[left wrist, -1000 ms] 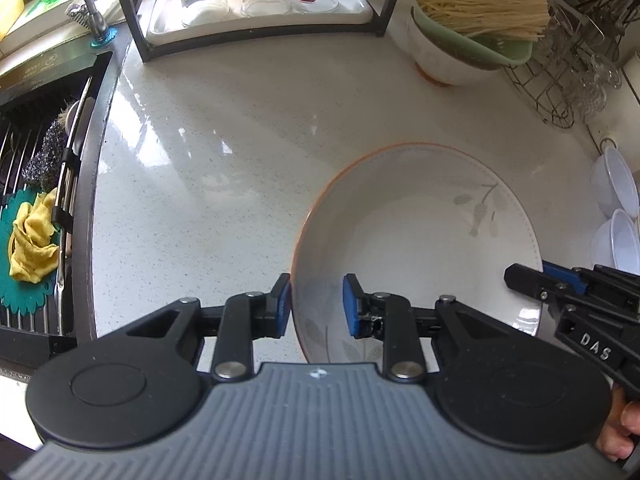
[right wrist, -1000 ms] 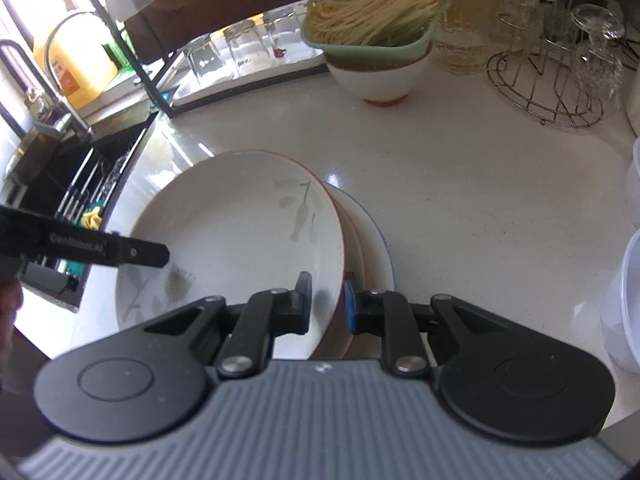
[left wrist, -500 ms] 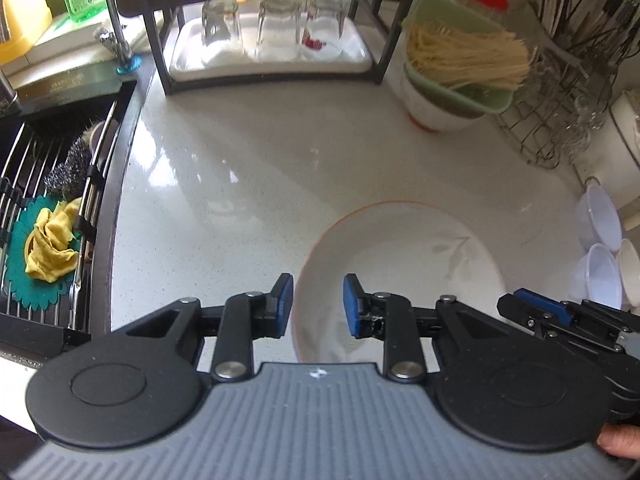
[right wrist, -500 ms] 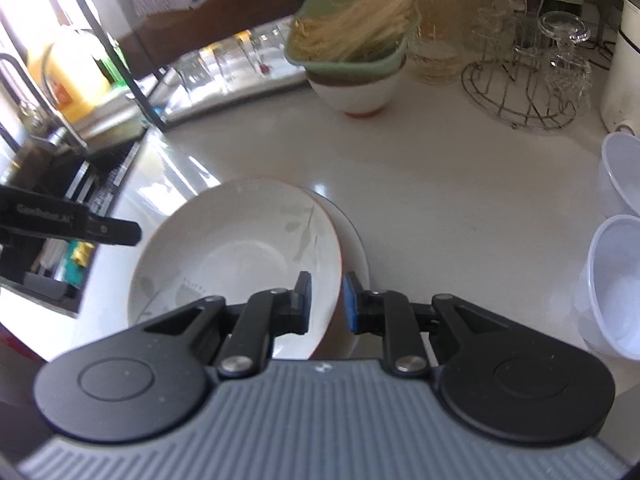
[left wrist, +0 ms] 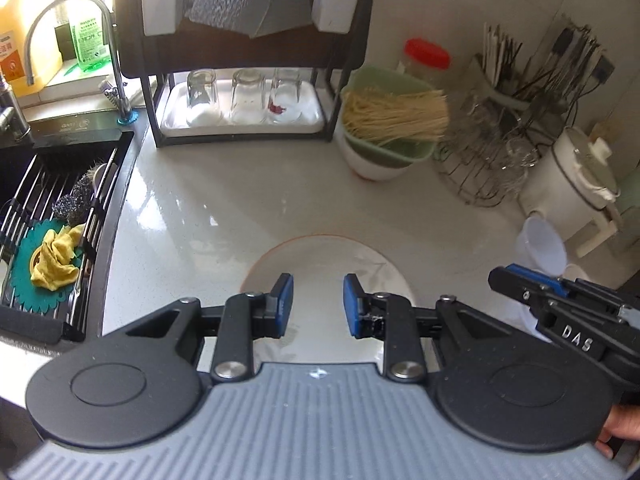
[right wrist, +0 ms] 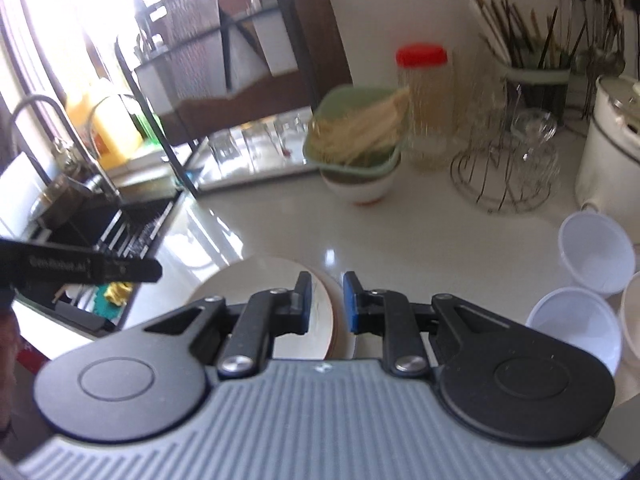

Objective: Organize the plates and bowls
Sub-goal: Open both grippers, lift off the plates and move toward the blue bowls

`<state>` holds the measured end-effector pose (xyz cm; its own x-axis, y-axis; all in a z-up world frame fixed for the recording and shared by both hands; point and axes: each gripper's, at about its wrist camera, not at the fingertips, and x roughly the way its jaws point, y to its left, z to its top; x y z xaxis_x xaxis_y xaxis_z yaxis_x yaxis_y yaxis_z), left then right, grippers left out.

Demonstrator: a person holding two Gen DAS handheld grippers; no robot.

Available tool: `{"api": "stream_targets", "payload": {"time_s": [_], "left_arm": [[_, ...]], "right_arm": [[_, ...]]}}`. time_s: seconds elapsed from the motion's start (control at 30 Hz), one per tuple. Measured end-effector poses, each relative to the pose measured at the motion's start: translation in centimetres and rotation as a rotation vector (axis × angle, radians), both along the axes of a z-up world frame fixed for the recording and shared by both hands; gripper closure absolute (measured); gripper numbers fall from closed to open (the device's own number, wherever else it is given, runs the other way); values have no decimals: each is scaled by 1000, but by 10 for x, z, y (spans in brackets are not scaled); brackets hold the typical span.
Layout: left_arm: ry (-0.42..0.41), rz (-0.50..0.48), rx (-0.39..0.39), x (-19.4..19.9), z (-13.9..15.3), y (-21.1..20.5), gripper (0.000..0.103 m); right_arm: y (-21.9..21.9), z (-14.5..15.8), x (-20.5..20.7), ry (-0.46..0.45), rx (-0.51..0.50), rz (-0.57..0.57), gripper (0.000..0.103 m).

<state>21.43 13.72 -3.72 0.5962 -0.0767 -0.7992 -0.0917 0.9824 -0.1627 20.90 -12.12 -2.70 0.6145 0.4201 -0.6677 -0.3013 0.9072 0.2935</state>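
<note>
A white bowl-plate with an orange rim and a leaf print (left wrist: 320, 256) lies on the counter, stacked on other plates whose edges show in the right wrist view (right wrist: 340, 320). It also shows in the right wrist view (right wrist: 248, 276). My left gripper (left wrist: 318, 306) is open and empty, raised above the plate's near part. My right gripper (right wrist: 327, 302) is open with a narrow gap, raised above the stack's right edge, holding nothing. The right gripper also shows in the left wrist view (left wrist: 520, 284).
A white bowl with a green basket of noodles (left wrist: 388, 136) stands at the back. A rack with glasses on a tray (left wrist: 244, 100), a wire stand (left wrist: 480, 164), a white pot (left wrist: 572, 184), plastic cups (right wrist: 596, 256) and the sink (left wrist: 44, 216) surround the counter.
Both grippers have lifted up and back from the plate. The plate now sits lower and smaller in both views, released on the stack. The left jaws have opened wider.
</note>
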Motion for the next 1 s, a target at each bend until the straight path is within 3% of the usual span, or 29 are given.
{"api": "stream_targets", "payload": {"time_s": [0.57, 1.0], "left_arm": [[-55, 5, -15, -44, 26, -38, 72], [-34, -120, -49, -37, 26, -33, 72]], "right_arm": [[-37, 29, -40, -68, 49, -5, 82], [-33, 39, -57, -69, 8, -108, 82]]}}
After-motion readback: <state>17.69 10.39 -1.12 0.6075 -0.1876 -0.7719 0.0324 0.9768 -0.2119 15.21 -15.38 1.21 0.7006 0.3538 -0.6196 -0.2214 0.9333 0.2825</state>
